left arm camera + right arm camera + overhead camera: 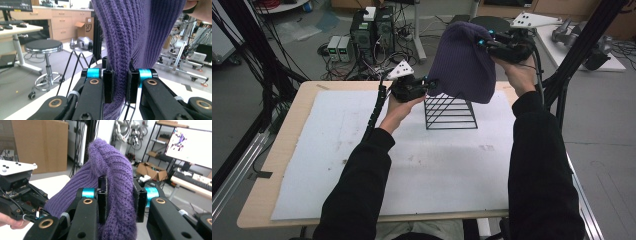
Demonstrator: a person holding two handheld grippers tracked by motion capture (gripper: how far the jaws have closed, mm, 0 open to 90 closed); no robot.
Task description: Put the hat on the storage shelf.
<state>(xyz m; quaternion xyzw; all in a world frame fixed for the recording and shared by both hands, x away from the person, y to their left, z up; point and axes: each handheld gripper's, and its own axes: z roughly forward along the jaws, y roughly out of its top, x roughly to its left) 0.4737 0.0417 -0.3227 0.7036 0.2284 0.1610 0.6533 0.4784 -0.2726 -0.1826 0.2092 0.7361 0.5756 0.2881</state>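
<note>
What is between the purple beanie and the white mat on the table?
In the high view, a black wire rack stands on the white mat, directly under the purple beanie held up by both grippers.

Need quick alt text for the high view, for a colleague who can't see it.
Two hand-held grippers hold a purple knit beanie above a black wire rack on a white-covered table. The left gripper pinches its lower edge, the right gripper its upper side.
</note>
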